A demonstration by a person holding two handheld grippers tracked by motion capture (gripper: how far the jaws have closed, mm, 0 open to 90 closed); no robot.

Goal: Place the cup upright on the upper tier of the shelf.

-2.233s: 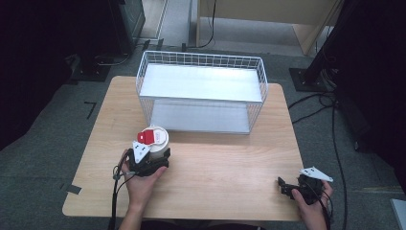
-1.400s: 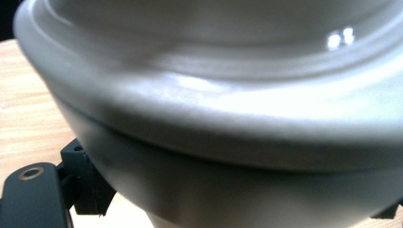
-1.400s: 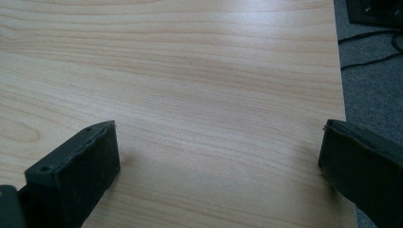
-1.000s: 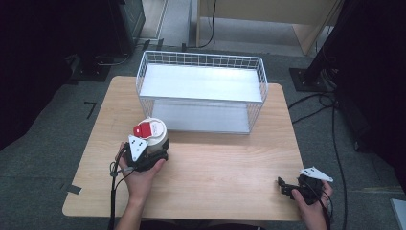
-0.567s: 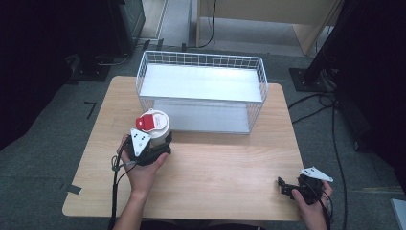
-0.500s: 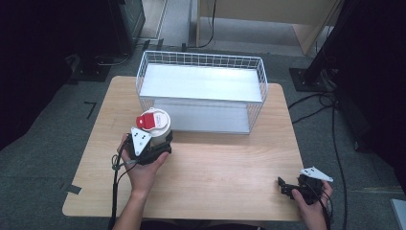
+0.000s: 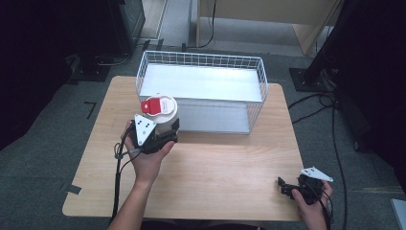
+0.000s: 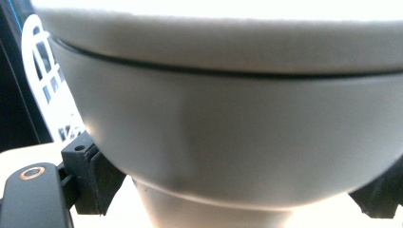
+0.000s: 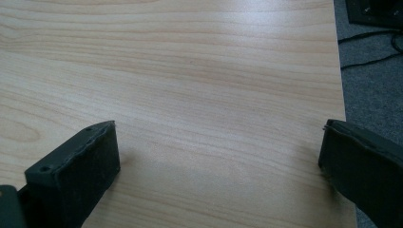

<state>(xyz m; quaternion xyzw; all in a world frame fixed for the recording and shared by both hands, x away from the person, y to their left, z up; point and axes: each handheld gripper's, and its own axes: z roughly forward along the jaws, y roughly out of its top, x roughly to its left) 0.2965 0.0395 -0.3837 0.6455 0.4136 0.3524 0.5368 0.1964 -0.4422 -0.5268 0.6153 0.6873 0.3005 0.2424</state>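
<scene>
The left hand-held gripper (image 7: 160,130) squeezes the white cup (image 7: 162,112) beside the wire basket (image 7: 201,60), ready to drop it in; the right hand-held gripper (image 7: 288,186) rests open.

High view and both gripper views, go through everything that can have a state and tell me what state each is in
Cup: upright, red-and-white lid on, held just in front of the basket.
Left gripper: shut on the cup, fingers against its sides.
Right gripper: open, holding nothing, low at the table's near right corner.
Wire basket: upright, open-topped, nothing inside.
</scene>
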